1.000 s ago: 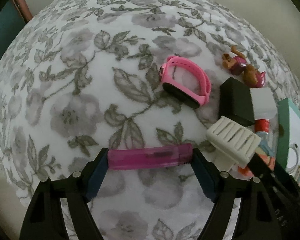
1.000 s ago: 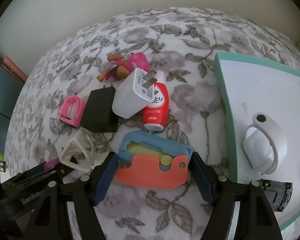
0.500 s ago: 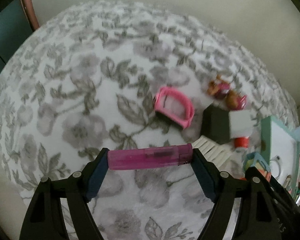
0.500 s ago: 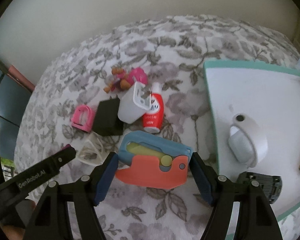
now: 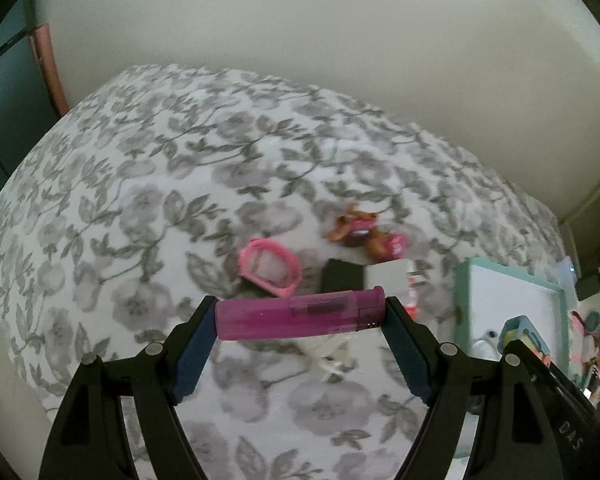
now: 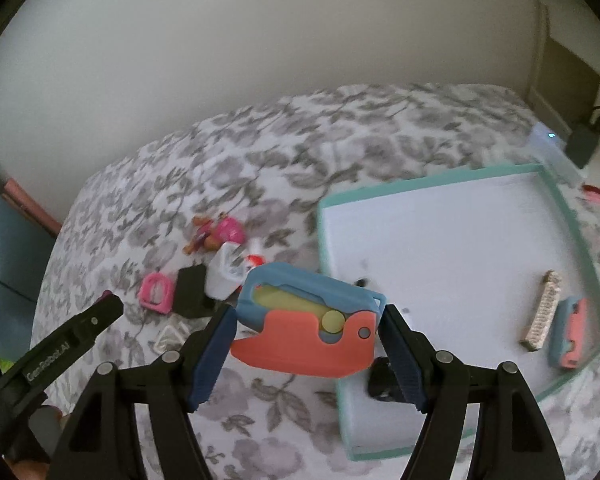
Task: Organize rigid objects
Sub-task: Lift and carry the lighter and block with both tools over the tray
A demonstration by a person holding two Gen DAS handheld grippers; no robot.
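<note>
My left gripper (image 5: 300, 316) is shut on a purple translucent lighter (image 5: 300, 317), held crosswise above the floral cloth. My right gripper (image 6: 306, 334) is shut on a blue and coral plastic toy (image 6: 306, 330), held above the left edge of the teal-rimmed white tray (image 6: 436, 188). On the cloth lie a pink watch band (image 5: 270, 266), a black block (image 5: 342, 278), a white charger (image 5: 386, 276), a red and white bottle (image 6: 256, 259), a brown and pink figurine (image 5: 364, 234) and a white clip (image 6: 170, 336). The tray holds a beige strip (image 6: 542, 310), a second blue and coral toy (image 6: 570, 332) and a black item (image 6: 382, 384).
A cream wall (image 5: 300, 40) stands behind the bed. The tray also shows at the right of the left wrist view (image 5: 508, 280). A black box (image 6: 584, 142) and a clear container (image 6: 548, 148) sit beyond the tray's far corner. The left gripper's arm (image 6: 52, 356) shows at lower left.
Both grippers have risen and tilted up, each still holding its object. The right gripper has moved right, from over the cloth to over the tray's left edge.
</note>
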